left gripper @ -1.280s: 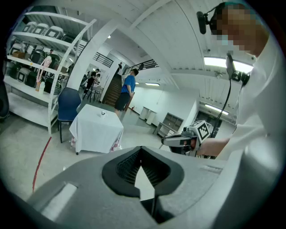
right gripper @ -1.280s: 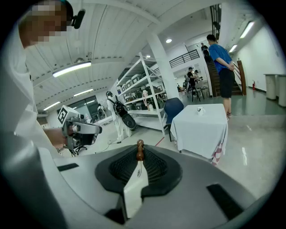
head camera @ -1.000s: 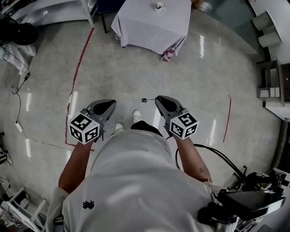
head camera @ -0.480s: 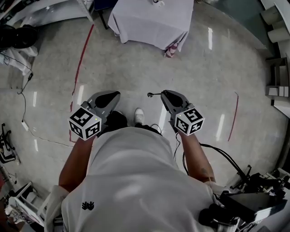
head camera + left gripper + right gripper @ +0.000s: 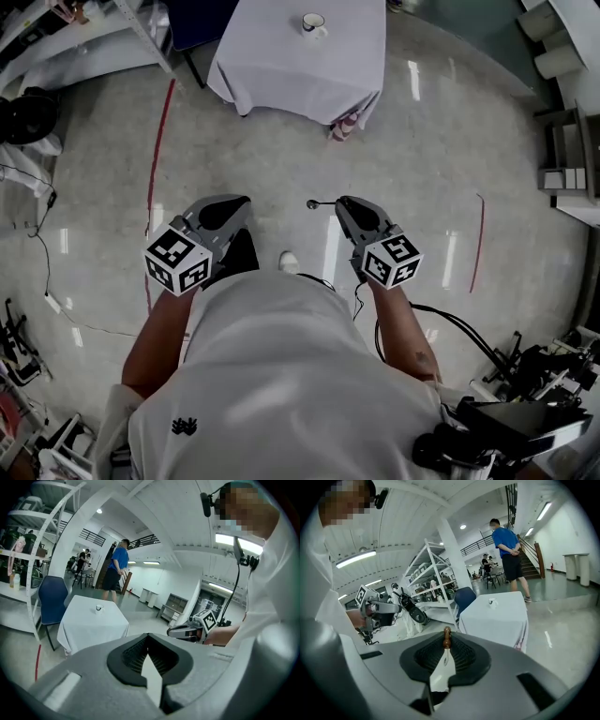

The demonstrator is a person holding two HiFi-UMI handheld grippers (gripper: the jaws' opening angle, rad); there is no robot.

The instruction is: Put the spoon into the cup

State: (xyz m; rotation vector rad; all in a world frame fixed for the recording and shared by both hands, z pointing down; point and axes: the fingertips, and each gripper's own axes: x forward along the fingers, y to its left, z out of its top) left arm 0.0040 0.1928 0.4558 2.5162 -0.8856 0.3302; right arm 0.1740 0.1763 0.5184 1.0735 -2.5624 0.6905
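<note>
A white cup (image 5: 313, 22) stands on a table under a white cloth (image 5: 281, 70), far ahead across the floor. It also shows small in the left gripper view, cup (image 5: 98, 608), and the right gripper view, cup (image 5: 491, 602). My right gripper (image 5: 343, 203) is shut on a thin spoon (image 5: 317, 203), whose bowl end sticks out to the left. Between the pads the spoon (image 5: 446, 638) appears end-on with a brown tip. Level with it and to its left, my left gripper (image 5: 236, 204) is shut with nothing in it; its pads (image 5: 140, 651) meet at the tip.
A blue chair (image 5: 50, 599) stands left of the table, with white shelving (image 5: 432, 576) behind it. A person in a blue shirt (image 5: 507, 550) stands beyond the table. Red tape lines (image 5: 159, 141) mark the shiny floor. Cables and equipment (image 5: 525, 375) lie at the lower right.
The table and cup have slid lower in the head view as the person walks toward them. Both grippers travel along; the right one keeps its hold on the spoon.
</note>
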